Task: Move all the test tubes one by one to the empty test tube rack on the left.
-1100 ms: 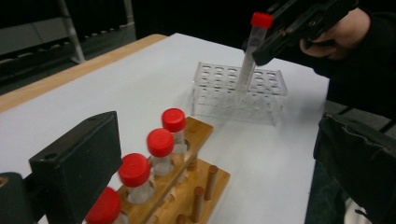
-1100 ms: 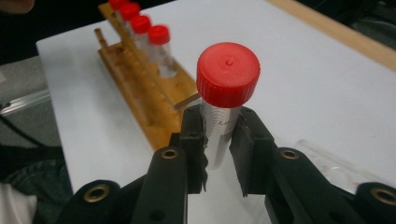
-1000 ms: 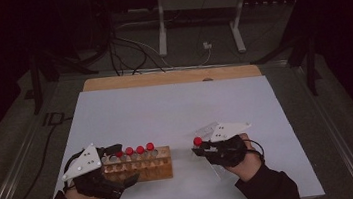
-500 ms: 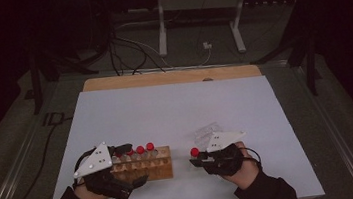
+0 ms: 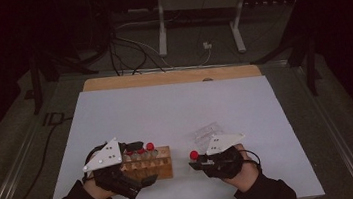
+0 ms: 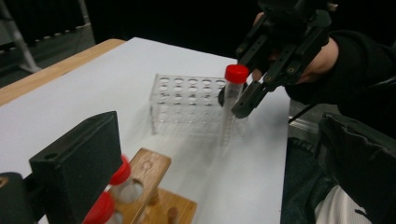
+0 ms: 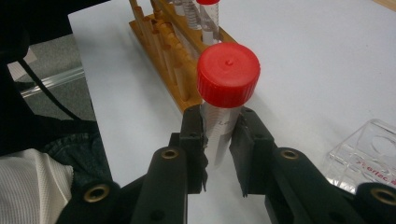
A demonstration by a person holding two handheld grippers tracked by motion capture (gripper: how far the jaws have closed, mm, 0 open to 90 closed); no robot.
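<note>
While the right gripper [image 5: 195, 163] sits near the front of the white table [image 5: 175, 109], its two black jaws are squeezed tight on a clear tube with a red cap [image 7: 227, 84]. That tube stands almost straight up, with the cap above the jaws and its bottom off the table. Just behind this gripper, a little to the right, lies a clear plastic rack [image 6: 187, 105] full of round holes. Over on the left stands a wooden rack [image 5: 149, 162] with more red-capped tubes [image 5: 150, 147] in it. At the left end of the wooden rack is the left gripper [image 5: 137, 149], right beside those tubes. I cannot tell if its jaws are apart or together.
</note>
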